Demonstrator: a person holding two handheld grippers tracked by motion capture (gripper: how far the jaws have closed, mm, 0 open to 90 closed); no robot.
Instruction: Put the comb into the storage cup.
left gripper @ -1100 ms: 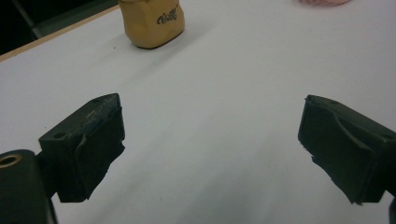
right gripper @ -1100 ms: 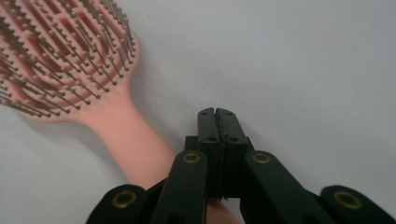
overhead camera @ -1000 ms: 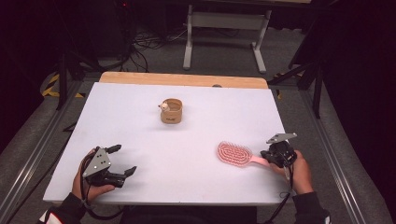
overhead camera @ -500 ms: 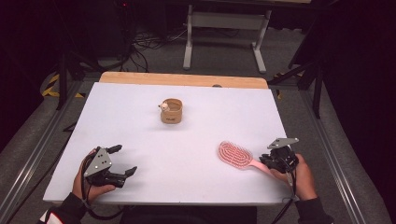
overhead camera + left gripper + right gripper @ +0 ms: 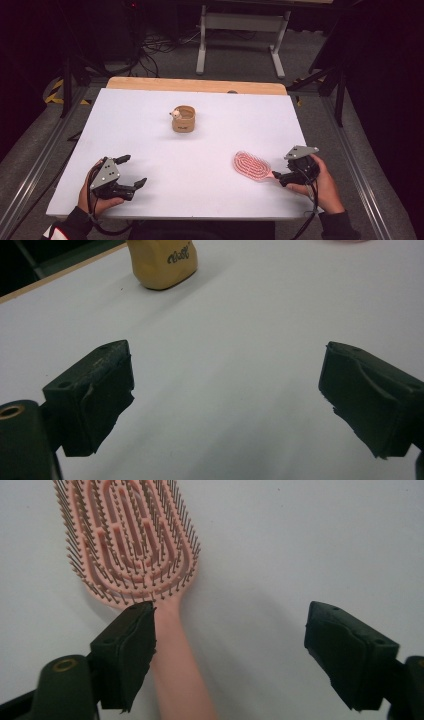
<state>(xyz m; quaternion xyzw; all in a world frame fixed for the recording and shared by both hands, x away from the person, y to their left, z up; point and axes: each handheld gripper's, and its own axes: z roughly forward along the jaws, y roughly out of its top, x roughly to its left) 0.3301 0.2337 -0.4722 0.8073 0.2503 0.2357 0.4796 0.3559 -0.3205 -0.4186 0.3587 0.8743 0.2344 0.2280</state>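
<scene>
my right gripper (image 5: 283, 176) sits low at the near right of the white table (image 5: 150, 110), jaws spread wide with nothing between them. in the right gripper view (image 5: 230, 655) the pink hairbrush (image 5: 132, 545) lies flat with its bristles up: an oval, slotted plastic head set with rows of thin pins, narrowing to a smooth rounded handle that runs down beside my one jaw, the one at the left of that view. that jaw's black pad looks to be right against the neck of the brush, though i cannot tell whether it touches. the other jaw stands well off over bare table. the pads are matte black, blocky, with ragged edges.

from the high view the hairbrush (image 5: 251, 165) lies on the near right part of the table, head angled away to the left, handle pointing at my right hand (image 5: 322, 182).

my left gripper (image 5: 131, 170) rests at the near left corner, jaws also wide apart and empty, a grey three-cornered plate on top. in the left gripper view (image 5: 227, 405) smooth white tabletop lies between the pads, and ahead stands a small tan cup (image 5: 162, 262) with dark script on its side. in the high view the cup (image 5: 183, 119) stands near the table's middle, toward the far side, with something small and pale at its rim. a wooden strip (image 5: 195, 85) edges the far side of the table.
</scene>
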